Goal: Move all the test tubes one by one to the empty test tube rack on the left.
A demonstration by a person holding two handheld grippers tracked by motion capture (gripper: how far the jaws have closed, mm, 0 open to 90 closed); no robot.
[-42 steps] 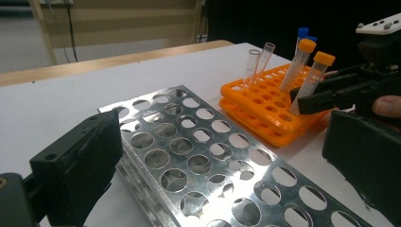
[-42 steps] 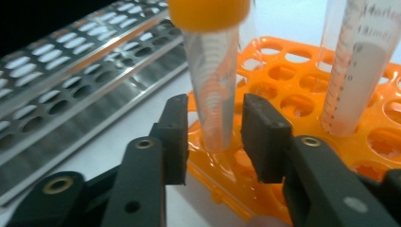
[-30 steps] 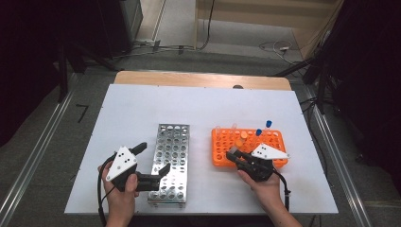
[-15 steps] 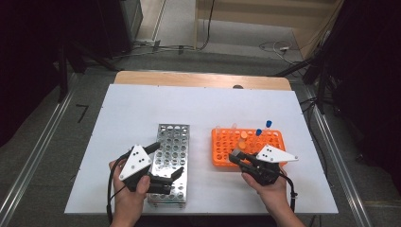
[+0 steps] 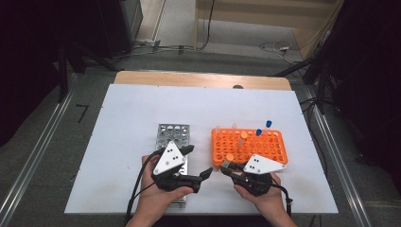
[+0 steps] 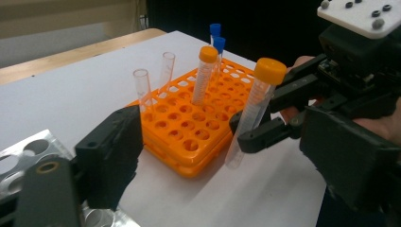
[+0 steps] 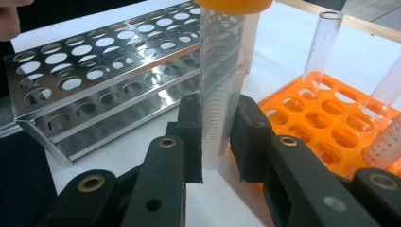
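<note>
On the white-topped desk (image 5: 142, 123) two racks lie side by side toward the near edge: a perforated stainless-steel tube rack (image 5: 173, 135) left of centre and an orange plastic tube rack (image 5: 265, 146) to its right. The right gripper (image 5: 226, 166) hovers just off the orange rack's near-left corner, its jaws closed on a clear graduated plastic tube with an orange screw cap (image 6: 253, 111); in the right gripper view the black pads (image 7: 191, 137) press the tube's lower body from both sides. The tube stands nearly upright, cap uppermost and leaning slightly, its tip just above the desk between the two racks. The left gripper (image 5: 196, 163) sits over the steel rack's near end, pointing right at the tube, which lies just to its right and nearer to it than any tube in the orange rack. Its jaws have just been closing but stand apart with nothing between them. I judge a handover likely: the left gripper must close across the upright axis, above or below the right gripper's hold.
</note>
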